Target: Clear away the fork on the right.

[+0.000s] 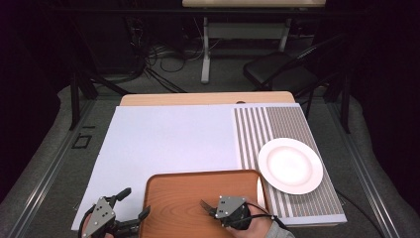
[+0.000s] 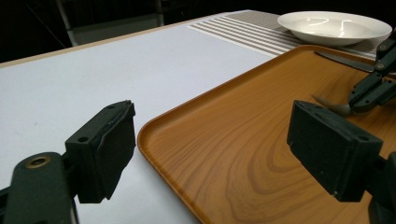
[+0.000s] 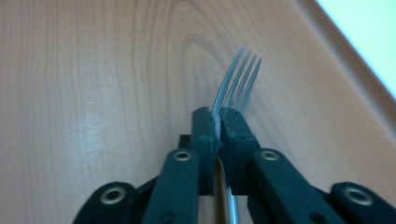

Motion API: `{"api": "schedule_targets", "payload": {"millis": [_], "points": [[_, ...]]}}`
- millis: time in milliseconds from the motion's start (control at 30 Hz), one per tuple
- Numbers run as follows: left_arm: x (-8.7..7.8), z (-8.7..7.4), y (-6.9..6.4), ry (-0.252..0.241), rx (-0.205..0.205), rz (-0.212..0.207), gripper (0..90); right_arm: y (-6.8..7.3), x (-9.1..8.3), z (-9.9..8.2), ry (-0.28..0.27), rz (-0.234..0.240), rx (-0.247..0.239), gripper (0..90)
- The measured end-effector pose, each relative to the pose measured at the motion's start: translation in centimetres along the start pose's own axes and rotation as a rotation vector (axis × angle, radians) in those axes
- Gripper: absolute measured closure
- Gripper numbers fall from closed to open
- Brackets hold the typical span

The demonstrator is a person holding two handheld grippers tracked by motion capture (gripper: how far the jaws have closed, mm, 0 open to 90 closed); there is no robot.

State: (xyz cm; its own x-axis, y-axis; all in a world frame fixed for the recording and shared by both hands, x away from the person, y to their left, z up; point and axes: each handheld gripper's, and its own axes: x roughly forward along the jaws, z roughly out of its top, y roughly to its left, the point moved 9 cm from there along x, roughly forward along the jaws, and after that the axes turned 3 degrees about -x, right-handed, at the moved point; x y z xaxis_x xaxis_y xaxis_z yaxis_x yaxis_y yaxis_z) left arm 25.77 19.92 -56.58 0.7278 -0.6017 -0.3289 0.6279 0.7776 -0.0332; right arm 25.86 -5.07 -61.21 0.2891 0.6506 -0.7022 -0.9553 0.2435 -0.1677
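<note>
From above, the right tool point(image 1: 214, 210) hangs over the wooden tray point(image 1: 173, 198), pinching a fork point(image 1: 205, 204); the white plate point(image 1: 290, 165) sits bare on the desk point(image 1: 163, 139).

The left tool point(image 2: 210, 149) gapes, empty, astride the tray's corner.

Up close, the right tool's jaws are clamped on the fork's neck: picked, I'd say, not placed.

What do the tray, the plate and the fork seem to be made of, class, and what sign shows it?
Tray: wood, or more likely a wood-grain laminate; brown grain rings, smooth moulded rim.
Plate: glazed white ceramic, perhaps melamine; glossy highlights.
Fork, pinched in the right gripper: probably polished steel; silvery, reflective tines.
</note>
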Motion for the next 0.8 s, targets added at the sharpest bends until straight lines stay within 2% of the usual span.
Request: {"api": "schedule_targets", "payload": {"millis": [167,233,467,800], "points": [[0.0,0.0,0.0,-0.002,-0.002,0.001,15.6,0.1,0.2,-0.3,0.006,0.017,0.011,87.0],[-0.1,0.0,0.0,-0.002,-0.002,0.0,15.6,0.1,0.1,-0.3,0.002,0.034,0.023,90.0],[-0.1,0.0,0.0,-0.001,0.0,0.0,15.6,-0.2,0.0,-0.7,0.021,0.076,0.067,90.0],[-0.1,0.0,0.0,0.0,0.0,0.0,15.6,-1.9,-0.3,-1.4,0.036,0.062,0.13,90.0]]}}
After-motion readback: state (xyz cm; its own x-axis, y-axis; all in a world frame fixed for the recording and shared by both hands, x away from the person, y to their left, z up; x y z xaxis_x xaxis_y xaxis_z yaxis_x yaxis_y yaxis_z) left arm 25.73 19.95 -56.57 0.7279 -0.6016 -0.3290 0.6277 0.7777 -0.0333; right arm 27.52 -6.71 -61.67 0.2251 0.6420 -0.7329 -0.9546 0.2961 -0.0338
